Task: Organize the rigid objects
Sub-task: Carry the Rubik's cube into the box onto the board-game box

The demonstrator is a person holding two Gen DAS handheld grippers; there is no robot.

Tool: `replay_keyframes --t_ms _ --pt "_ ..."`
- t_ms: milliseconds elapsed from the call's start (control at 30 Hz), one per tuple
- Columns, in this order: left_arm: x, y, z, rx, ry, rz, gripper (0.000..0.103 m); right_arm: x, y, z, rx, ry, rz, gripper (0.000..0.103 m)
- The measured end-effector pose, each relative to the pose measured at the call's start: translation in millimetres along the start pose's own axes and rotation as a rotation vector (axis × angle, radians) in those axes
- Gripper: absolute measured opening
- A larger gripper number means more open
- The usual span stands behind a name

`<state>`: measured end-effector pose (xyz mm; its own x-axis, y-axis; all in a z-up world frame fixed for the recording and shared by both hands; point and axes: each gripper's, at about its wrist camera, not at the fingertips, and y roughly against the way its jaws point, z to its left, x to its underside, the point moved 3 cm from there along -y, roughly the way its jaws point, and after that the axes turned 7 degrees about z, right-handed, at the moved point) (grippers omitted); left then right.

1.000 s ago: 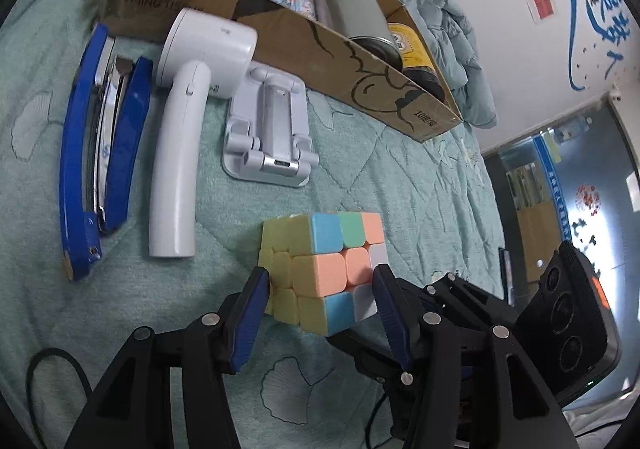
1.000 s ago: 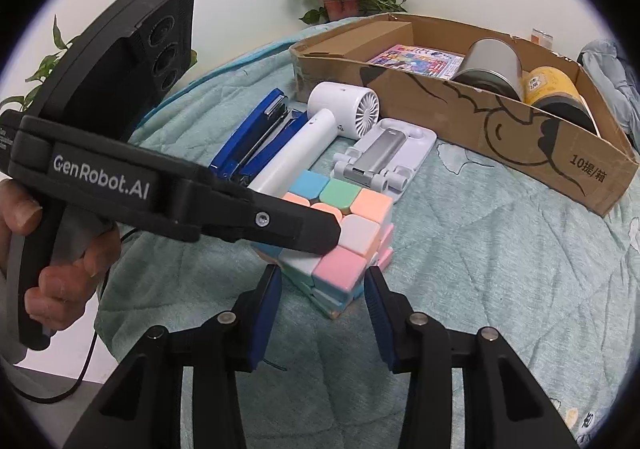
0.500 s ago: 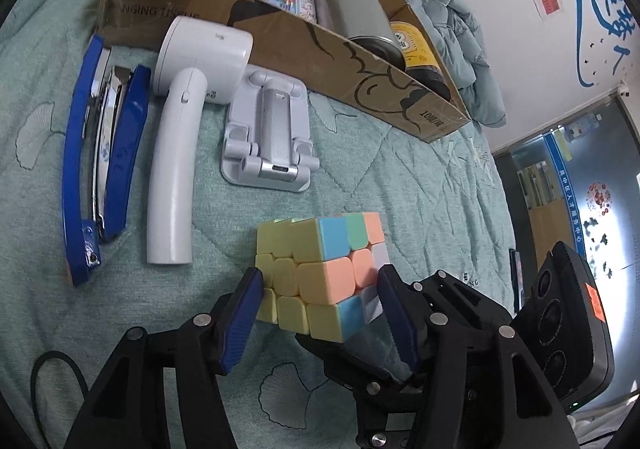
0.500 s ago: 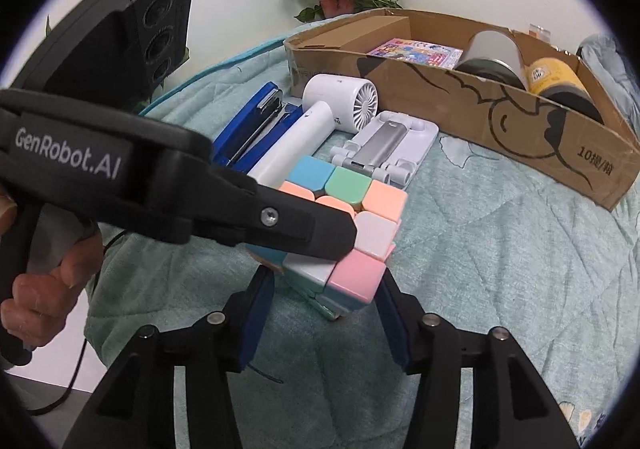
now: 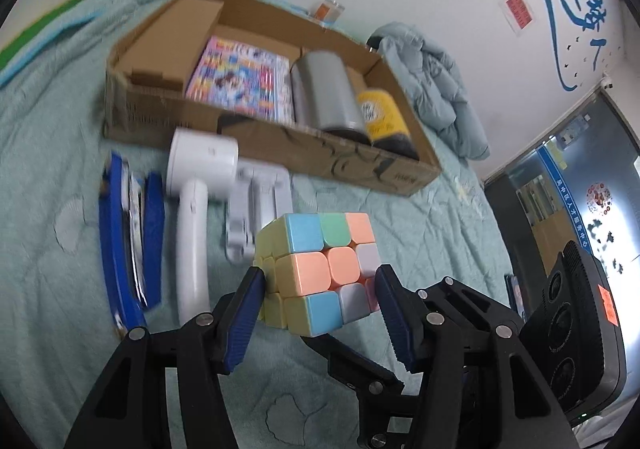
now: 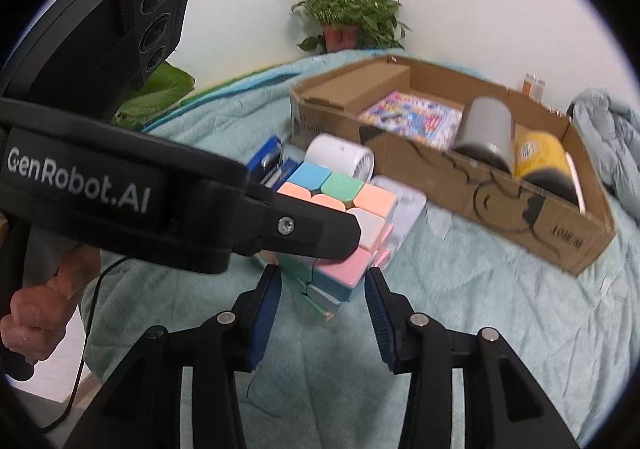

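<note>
A pastel puzzle cube [image 5: 320, 261] hangs above the green quilt, and my left gripper [image 5: 319, 281] is shut on its two sides. In the right wrist view the cube [image 6: 360, 205] shows corner-on behind the left gripper's black finger [image 6: 320, 233]. My right gripper [image 6: 322, 277] has the cube's lower corner between its jaws. They are closing, and the blue pads stand just off the cube. The right gripper's body [image 5: 568, 329] sits low at the right of the left wrist view.
A cardboard box [image 5: 360, 165] behind holds a colourful book [image 5: 240, 81], a grey can [image 5: 324, 93] and a yellow can [image 5: 380, 117]. A white hand fan [image 5: 192, 217], a blue stapler [image 5: 128, 241] and a grey phone stand [image 5: 256, 201] lie before it. A hand [image 6: 36, 309] holds the left gripper.
Both grippers rose and the cube came up off the quilt with them. The right jaws widened, then narrowed again around the cube's lower corner.
</note>
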<state>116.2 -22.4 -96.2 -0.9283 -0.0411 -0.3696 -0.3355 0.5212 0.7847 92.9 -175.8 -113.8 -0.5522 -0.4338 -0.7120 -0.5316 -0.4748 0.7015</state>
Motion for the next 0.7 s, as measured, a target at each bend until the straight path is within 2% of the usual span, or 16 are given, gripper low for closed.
replay_keyframes --t_ms 167,333,500,700 --pt "-46 29 -1 -0.011 -0.042 -0.084 0.054 -44 4 -8 0.027 0.063 -0.072 0.042" --pt "-100 41 1 -0.052 -0.089 -0.124 0.054 -90 -8 -23 0.042 0.092 -0.111 0.042" --pt "-147 30 16 -0.073 -0.092 -0.112 0.054 -123 -35 -44 0.005 0.061 -0.098 0.042" --pt "-184 -4 49 -0.058 -0.058 -0.037 0.054 -137 -69 -62 -0.038 0.022 -0.04 0.042"
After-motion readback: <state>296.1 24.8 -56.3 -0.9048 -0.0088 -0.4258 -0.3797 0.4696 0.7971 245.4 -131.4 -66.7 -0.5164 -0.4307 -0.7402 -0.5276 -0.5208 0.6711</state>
